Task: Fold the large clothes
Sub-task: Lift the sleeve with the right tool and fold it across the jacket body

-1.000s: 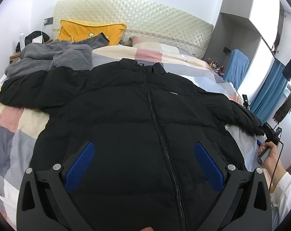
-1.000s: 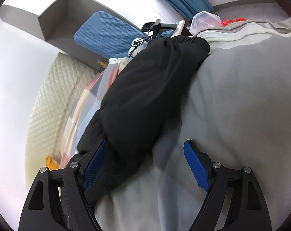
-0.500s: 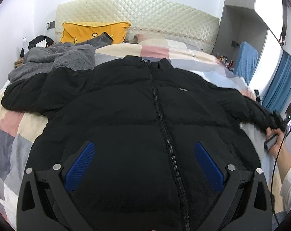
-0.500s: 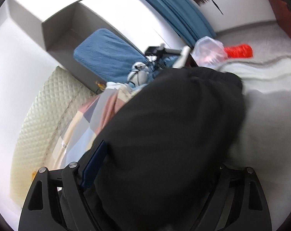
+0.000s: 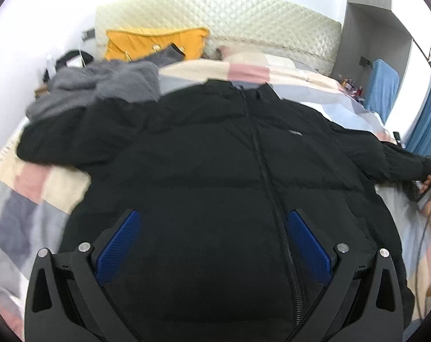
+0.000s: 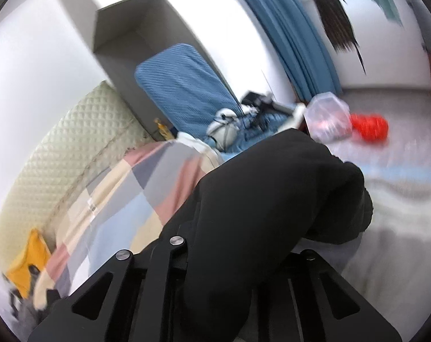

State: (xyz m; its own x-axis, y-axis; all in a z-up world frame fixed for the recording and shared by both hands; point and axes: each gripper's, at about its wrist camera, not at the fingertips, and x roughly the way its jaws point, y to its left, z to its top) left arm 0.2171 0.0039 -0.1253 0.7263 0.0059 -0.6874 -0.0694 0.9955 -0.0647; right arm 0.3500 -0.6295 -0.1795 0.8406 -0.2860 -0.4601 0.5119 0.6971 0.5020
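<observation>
A large black puffer jacket (image 5: 215, 171) lies front up and zipped on the bed, sleeves spread to both sides. My left gripper (image 5: 212, 242) is open and empty, hovering above the jacket's lower body. My right gripper (image 6: 238, 262) is shut on the jacket's right sleeve (image 6: 272, 205) and lifts it off the bedding; its blue pads are hidden by the black fabric. In the left wrist view the right hand and gripper (image 5: 423, 191) hold the sleeve's cuff at the far right.
The patchwork bedspread (image 5: 44, 188) covers the bed below a quilted headboard (image 5: 244, 17). A grey fleece (image 5: 107, 85) and a yellow pillow (image 5: 155, 42) lie at the bed's head. A blue chair (image 6: 184, 91), a plastic bag (image 6: 326, 119) and a red object (image 6: 369, 128) stand beside the bed.
My right gripper has closed on the jacket's right sleeve and raised it off the bed. My left gripper has drifted over the jacket and stays open.
</observation>
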